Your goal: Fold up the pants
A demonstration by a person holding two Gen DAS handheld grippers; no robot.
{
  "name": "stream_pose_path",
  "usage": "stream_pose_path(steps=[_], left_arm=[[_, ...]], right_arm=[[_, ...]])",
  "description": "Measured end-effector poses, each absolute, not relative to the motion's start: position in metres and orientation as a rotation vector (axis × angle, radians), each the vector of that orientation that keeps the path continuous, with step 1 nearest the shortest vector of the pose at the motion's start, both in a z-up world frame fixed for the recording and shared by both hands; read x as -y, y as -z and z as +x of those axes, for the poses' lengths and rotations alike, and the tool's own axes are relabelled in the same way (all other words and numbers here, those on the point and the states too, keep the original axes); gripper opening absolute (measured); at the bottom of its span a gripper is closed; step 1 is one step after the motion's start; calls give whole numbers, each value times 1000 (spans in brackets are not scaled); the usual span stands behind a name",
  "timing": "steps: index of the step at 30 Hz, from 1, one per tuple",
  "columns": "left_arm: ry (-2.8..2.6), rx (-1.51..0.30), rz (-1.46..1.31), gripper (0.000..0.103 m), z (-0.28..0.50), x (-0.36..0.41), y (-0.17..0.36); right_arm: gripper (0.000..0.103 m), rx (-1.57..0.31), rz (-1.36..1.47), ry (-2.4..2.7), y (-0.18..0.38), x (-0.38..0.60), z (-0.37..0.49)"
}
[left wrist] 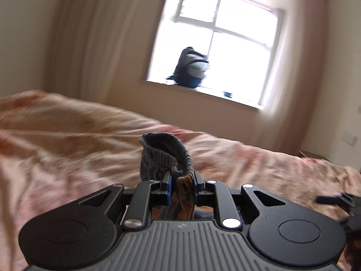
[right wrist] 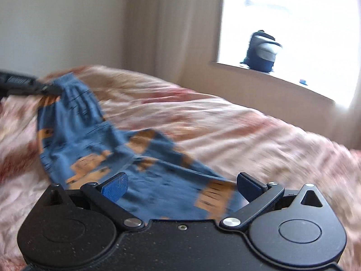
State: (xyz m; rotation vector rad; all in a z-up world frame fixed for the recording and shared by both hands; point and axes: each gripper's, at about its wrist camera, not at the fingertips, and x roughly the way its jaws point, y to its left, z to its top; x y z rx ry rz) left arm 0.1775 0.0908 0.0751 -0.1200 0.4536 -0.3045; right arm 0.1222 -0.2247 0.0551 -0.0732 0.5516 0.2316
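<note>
At the far left of the right wrist view, the black left gripper [right wrist: 53,88] reaches in and pinches the gathered elastic waistband of the small blue pants with orange block patches [right wrist: 90,135]; in its own view the left gripper [left wrist: 181,181] has its blue-padded jaws clamped on that bunched waistband, which curls up above the fingertips. From that grip the pants hang and trail rightward and toward the camera over the pink, rumpled floral bedspread [right wrist: 225,124], their lower part lying between the jaws of the black right gripper [right wrist: 181,184]. Those jaws stand wide apart, and the blue pads [right wrist: 115,186] do not press on the cloth. Further right, behind the bed, pale cream curtains [right wrist: 171,27] hang beside a bright window [right wrist: 293,22], and a dark blue and grey backpack [right wrist: 262,52] stands on the windowsill [right wrist: 293,83].
</note>
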Motion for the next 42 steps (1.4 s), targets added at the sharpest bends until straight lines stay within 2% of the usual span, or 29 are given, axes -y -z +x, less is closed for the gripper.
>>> stream_pose_path(steps=[5, 16, 24, 28, 33, 36, 42], left_arm=[[412, -445, 49, 19, 165, -20, -79], [566, -516, 322, 19, 136, 96, -28], [552, -574, 475, 20, 122, 125, 20], [535, -548, 525, 22, 113, 130, 23], [525, -542, 548, 23, 108, 133, 26], [517, -537, 560, 23, 107, 137, 28], [513, -534, 566, 23, 106, 139, 27]], right_arm=[[102, -528, 76, -229, -61, 278, 122], [102, -529, 223, -252, -47, 333, 123], [100, -608, 407, -435, -18, 341, 148], [96, -627, 517, -475, -4, 345, 162], [92, -615, 492, -532, -7, 334, 169], [86, -643, 455, -552, -7, 322, 172], [58, -690, 406, -529, 0, 306, 179]])
